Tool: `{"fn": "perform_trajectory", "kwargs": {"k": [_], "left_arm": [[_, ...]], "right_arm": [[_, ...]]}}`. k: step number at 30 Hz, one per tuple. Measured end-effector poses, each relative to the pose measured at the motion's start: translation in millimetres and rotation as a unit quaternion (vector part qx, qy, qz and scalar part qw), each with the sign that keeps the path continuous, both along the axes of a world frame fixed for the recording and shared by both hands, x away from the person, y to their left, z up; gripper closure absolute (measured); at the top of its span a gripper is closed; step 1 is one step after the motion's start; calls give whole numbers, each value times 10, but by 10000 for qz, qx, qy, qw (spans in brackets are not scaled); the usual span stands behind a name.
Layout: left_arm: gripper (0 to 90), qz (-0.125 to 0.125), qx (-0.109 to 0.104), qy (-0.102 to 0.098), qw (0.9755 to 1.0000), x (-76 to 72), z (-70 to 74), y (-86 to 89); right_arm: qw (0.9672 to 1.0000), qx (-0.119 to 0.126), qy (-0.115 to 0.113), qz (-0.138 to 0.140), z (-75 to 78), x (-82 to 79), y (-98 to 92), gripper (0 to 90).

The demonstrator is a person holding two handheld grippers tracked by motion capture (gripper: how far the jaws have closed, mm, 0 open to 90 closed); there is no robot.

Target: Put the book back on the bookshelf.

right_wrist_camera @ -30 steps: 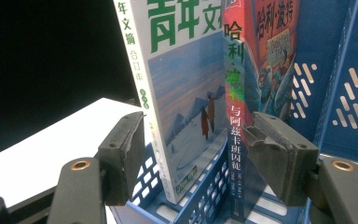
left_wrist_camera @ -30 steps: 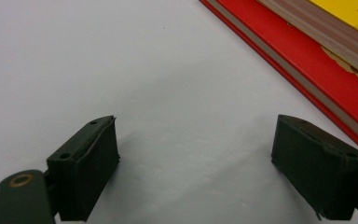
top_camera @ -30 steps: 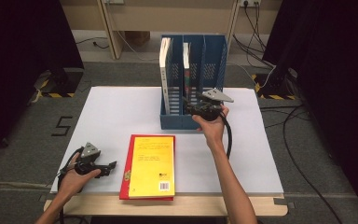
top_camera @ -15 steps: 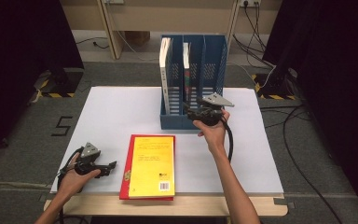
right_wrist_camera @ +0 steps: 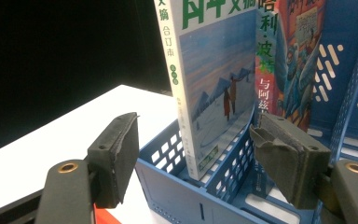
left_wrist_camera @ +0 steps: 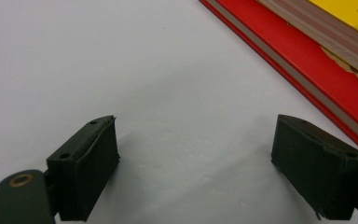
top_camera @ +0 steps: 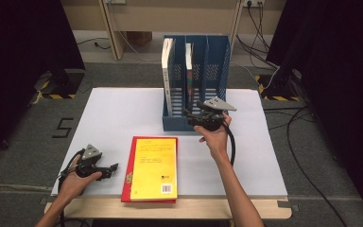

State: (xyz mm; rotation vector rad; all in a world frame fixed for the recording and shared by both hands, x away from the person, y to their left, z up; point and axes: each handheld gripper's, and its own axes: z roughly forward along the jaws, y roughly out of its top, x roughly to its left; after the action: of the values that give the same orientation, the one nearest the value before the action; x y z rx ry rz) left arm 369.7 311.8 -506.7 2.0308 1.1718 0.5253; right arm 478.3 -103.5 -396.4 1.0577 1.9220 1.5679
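**Right gripper at the rack, books stacked behind it**

The yellow book (top_camera: 155, 165) lies flat on a red book (top_camera: 128, 187), long axis running toward the blue file rack (top_camera: 196, 124), on the table (top_camera: 113, 113). The left gripper (top_camera: 113, 166) is nearer, fingers (left_wrist_camera: 86, 158) spread, empty. The right gripper (top_camera: 187, 113), at the rack's front, has just been opening; nothing is held.

Even overhead light leaves the white table (top_camera: 123, 118) bright and free of glare while the room past its edges sinks into near black, soft shadows pool under the left gripper (left_wrist_camera: 196, 158), and both gripper views blur slightly toward their nearest jaws.
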Motion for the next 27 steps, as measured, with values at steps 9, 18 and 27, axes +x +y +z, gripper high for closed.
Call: {"fn": "perform_trajectory", "kwargs": {"k": [9, 18, 27], "left_arm": [[136, 1, 2, 0, 10000, 0, 0, 0], [136, 2, 0, -1, 10000, 0, 0, 0], [136, 2, 0, -1, 10000, 0, 0, 0]], "right_arm": [[9999, 49, 34, 118, -1, -90, 7, 307], [9998, 67, 82, 138, -22, -151, -19, 307], [9998, 52, 96, 170, -51, -221, -44, 307]]}}
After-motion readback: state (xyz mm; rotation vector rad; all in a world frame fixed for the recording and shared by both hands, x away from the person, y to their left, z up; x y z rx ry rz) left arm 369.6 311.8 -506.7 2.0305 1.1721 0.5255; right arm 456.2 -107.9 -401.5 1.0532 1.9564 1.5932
